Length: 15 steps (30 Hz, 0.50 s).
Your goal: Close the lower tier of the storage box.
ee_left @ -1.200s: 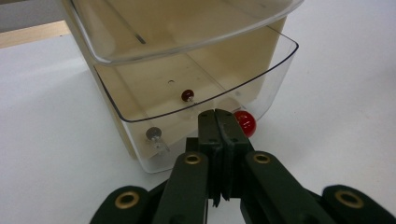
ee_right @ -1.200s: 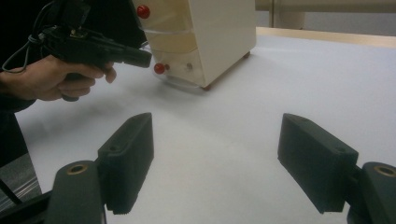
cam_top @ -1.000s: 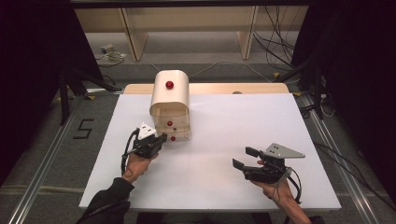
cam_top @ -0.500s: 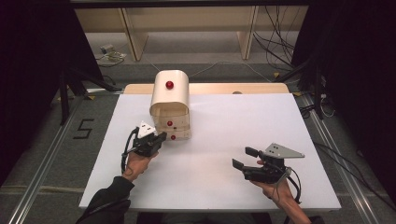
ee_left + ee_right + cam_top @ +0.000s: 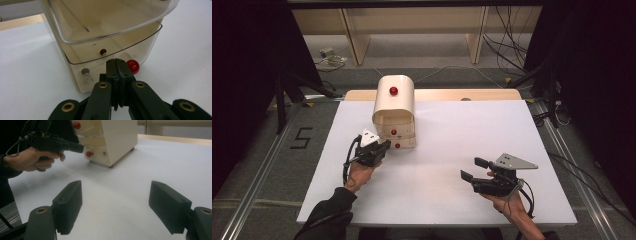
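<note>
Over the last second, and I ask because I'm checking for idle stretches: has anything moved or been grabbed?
Nothing visibly changed. The left gripper stays shut at the drawer unit, beside the bottom drawer's red knob, gripping nothing. The right gripper stays open over the white table, and the drawers sit as before.

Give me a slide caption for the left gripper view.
Left gripper, fingers shut, beside the drawer unit's red knob.

no visible change, both grippers unmoved
</note>
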Each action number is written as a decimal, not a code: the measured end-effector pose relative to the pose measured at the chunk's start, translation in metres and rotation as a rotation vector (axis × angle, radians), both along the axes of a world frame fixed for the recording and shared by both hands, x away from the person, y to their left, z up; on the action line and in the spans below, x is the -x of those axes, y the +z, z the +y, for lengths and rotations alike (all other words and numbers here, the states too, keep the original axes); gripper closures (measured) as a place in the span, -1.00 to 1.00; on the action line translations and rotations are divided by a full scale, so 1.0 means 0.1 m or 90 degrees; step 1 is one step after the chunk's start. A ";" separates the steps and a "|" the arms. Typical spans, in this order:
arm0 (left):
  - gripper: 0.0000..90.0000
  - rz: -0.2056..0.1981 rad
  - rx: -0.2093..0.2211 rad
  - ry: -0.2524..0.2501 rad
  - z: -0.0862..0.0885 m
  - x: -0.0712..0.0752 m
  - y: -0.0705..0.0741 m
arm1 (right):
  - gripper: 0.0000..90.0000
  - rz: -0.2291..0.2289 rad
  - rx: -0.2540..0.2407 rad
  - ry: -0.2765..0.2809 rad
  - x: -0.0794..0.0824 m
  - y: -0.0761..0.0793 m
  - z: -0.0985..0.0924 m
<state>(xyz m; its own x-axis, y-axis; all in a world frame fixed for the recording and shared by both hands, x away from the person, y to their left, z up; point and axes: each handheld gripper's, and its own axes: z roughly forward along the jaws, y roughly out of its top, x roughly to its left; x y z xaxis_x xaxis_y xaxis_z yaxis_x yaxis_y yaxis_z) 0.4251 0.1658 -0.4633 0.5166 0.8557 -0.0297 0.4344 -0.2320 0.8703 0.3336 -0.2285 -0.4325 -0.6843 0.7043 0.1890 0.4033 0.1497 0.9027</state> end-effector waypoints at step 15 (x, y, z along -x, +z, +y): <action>0.85 0.009 0.022 -0.014 -0.02 0.09 0.05 | -0.39 -0.004 0.003 0.000 0.00 0.00 0.00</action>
